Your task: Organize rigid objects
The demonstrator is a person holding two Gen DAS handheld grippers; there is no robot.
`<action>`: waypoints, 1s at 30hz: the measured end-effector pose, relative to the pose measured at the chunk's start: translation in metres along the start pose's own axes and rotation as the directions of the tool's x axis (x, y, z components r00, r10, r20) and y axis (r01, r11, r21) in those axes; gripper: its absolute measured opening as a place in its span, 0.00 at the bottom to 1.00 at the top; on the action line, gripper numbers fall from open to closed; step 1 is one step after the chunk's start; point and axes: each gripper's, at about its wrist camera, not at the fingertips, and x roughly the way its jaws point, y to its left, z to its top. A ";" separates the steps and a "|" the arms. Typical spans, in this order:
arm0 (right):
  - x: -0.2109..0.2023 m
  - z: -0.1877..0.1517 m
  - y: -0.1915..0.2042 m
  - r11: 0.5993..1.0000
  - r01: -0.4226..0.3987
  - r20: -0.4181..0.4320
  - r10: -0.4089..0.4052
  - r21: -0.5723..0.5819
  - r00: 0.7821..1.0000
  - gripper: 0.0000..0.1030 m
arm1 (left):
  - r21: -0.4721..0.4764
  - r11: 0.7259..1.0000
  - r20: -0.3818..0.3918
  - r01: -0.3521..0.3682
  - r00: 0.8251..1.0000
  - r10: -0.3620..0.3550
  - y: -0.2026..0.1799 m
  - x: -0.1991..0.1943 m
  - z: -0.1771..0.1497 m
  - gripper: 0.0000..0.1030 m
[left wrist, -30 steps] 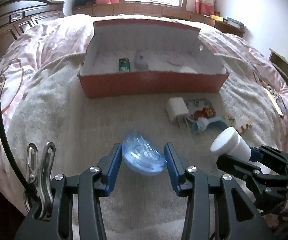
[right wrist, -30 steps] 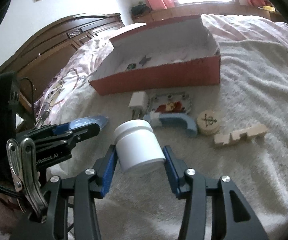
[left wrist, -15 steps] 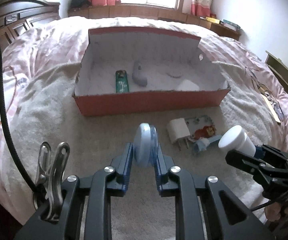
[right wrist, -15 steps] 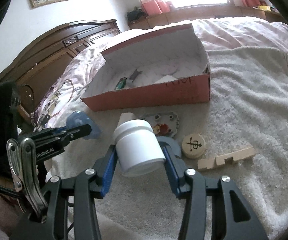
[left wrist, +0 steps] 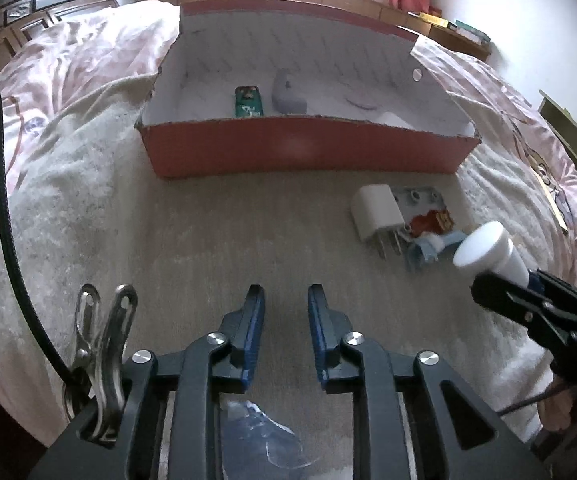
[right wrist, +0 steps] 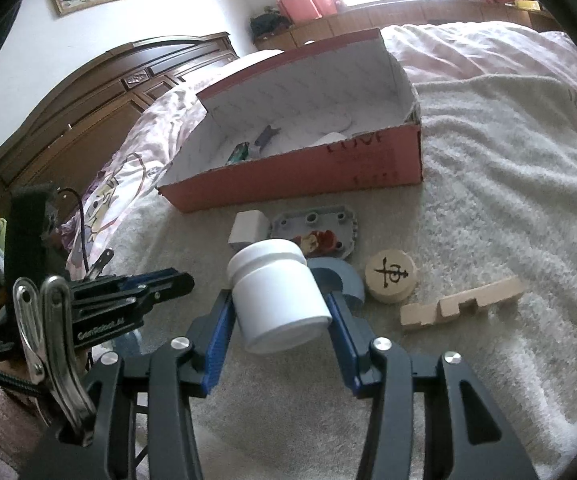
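White plastic jar [right wrist: 278, 290] sits clamped in the right tool [right wrist: 278, 312], which should carry it level over the red box [left wrist: 308, 152] wall before letting go. The left tool's [left wrist: 284, 312] jaws are opening, empty; a clear blue piece [left wrist: 260, 436] lies on the bed beneath them.

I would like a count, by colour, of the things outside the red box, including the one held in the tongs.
Wooden: 2 (round piece, notched block)
White: 2 (plug, jar)
Grey: 1 (plate)
Blue: 2 (curved piece, clear piece)
Total: 7
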 end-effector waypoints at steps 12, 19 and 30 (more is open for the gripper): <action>-0.003 -0.006 0.006 1.000 -0.019 0.003 0.019 -0.006 1.000 0.48 | 0.024 0.999 -0.003 -0.047 0.999 0.047 0.006 -0.031 -0.021 0.41; -0.006 -0.009 0.009 1.000 -0.026 0.004 0.026 -0.011 1.000 0.48 | -0.033 0.999 0.007 -0.029 1.000 0.029 0.015 -0.027 -0.014 0.54; -0.009 -0.011 0.013 0.999 -0.035 0.013 0.036 -0.013 0.999 0.48 | -0.019 0.998 0.064 -0.057 0.996 0.058 0.013 -0.045 -0.004 0.60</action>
